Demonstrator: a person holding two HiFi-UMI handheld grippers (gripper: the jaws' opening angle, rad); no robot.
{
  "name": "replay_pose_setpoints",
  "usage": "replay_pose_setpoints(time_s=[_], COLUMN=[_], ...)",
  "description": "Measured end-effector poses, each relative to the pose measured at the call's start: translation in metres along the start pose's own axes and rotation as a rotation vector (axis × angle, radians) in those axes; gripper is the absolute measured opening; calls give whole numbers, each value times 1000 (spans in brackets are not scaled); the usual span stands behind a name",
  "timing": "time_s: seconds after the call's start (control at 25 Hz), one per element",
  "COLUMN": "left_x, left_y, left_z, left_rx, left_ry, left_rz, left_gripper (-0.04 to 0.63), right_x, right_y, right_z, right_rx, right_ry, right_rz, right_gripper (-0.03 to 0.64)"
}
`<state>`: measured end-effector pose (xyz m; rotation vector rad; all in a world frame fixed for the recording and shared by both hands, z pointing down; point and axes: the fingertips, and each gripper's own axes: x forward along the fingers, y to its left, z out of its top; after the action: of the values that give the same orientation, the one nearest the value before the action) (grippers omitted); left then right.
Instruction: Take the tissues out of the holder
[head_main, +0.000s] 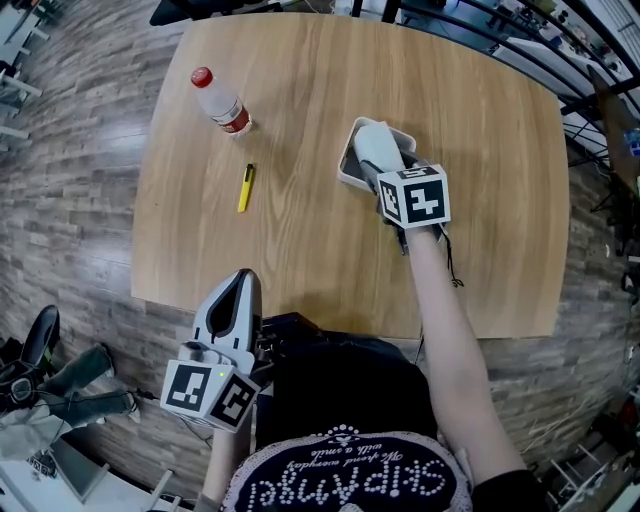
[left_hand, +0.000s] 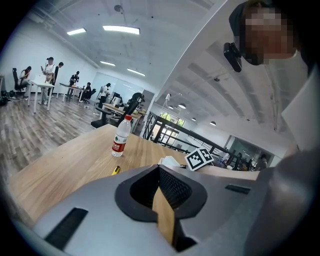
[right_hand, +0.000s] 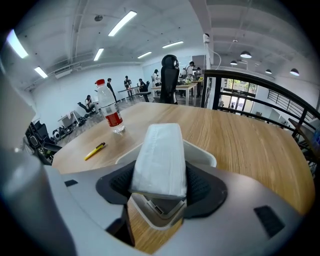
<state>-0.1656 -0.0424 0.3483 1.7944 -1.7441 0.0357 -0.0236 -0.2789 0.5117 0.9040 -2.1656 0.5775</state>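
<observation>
- Tissues (right_hand: 160, 150) are on the wooden table (head_main: 300, 250), right of its middle. They are a white folded stack sitting in a holder (right_hand: 204, 154).
- Right gripper (right_hand: 159, 172) reaches down over the holder. Its jaws stand wide with the stack between them, pads just beside its long sides. No squeeze shows, so it is not yet gripping.
- Left gripper (head_main: 243, 282) hangs off the table's near edge, jaws together, nothing in them.
- Holder is a shallow white tray, likely light plastic. It may ride up with the stack if the fit is snug, and the idle left gripper could steady its rim.
- Stack looks soft, light and compressible, and its loose sheets could shear or peel off the top. Best hold is probably across both long sides at mid-length, low enough to catch the bottom sheets, with a firm but gentle close and a straight lift.
- Bottle (head_main: 222, 102) and yellow pen (head_main: 245, 187) lie well apart to the left, clear of the work.
</observation>
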Motion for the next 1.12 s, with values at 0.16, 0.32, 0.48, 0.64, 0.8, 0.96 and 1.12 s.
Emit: replay_pose_setpoints(time_s=[0.16,0.32,0.48,0.64,0.8,0.96,1.12], left_x=[0,-1,-3,-4,-4,-5,-7], left_y=[0,-1,-1,0,-3,-8,-10], left_z=[-1,0,1,0,0,1,0], left_rx=[1,2,6,9,16,24,31], left_ry=[-1,-8,-14,-13,-13,-18,-18], left_rz=[-3,-7,-7,-12,-26,-45,-55], left_gripper=[6,6,5,6,6,5,6], right_x=[-7,-3,-4,-11,-27,-45,-52], right_y=[0,0,0,-2,-4,-5,-4], right_z=[9,-1,-9,-4,11,24,24], right_rx=[15,10,28,53,69,85,86], right_ry=[-35,-2,5,-29,-90,-151,-166], right_rz=[3,9,10,1,-6,-8,-10], right_gripper=[276,276,275,275,273,273,273])
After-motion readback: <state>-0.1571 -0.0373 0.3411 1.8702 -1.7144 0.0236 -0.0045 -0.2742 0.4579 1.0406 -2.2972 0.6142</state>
